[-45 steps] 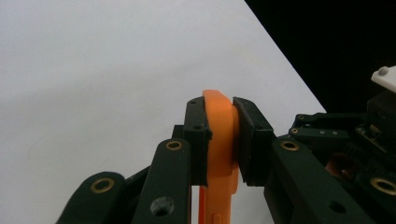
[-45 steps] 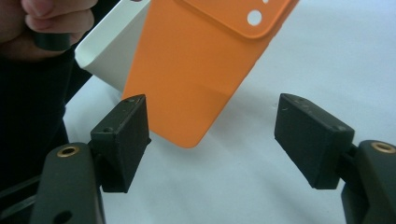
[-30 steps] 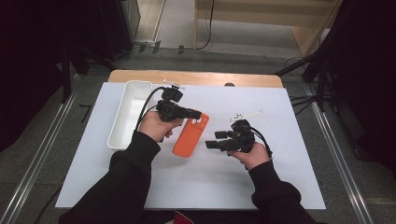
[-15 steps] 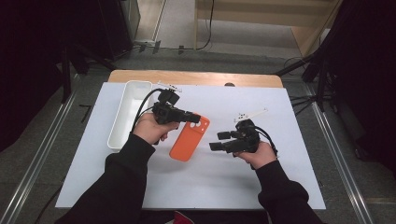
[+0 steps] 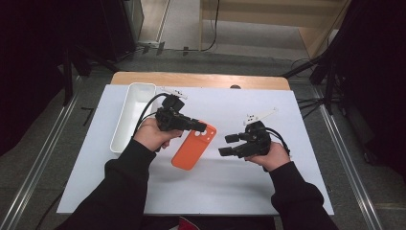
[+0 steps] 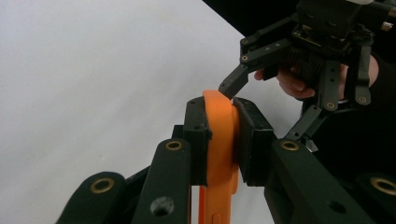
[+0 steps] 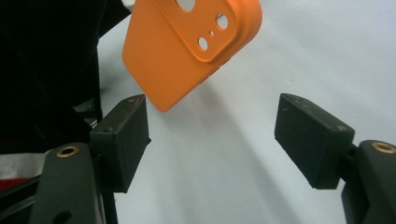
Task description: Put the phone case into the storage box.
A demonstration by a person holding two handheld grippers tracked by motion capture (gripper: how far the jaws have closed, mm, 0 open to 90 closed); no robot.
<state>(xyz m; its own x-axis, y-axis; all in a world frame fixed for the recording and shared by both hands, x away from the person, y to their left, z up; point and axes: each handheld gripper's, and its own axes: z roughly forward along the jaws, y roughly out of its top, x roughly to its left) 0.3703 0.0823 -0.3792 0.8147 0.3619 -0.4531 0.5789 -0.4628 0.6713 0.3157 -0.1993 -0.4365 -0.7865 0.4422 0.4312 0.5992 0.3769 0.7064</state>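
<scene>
While the left tool point(image 5: 203, 128) sits clamped on the orange phone case point(image 5: 194, 148) mid-frame, the right tool point(image 5: 229, 145) just hangs there, jaws apart.

Orange phone case point(image 5: 193, 148), tilted, clamped

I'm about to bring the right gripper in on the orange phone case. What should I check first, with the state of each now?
1. Left gripper shut on the orange phone case: ok.
2. Case seated squarely between the left jaws, seen edge-on in the left gripper view: ok.
3. Right gripper open, nothing between its jaws: ok.
4. Right jaws lined up with the case: not ok, the case sits above and to one side in the right gripper view.
5. Case lifted off the white table: cannot tell.
</scene>
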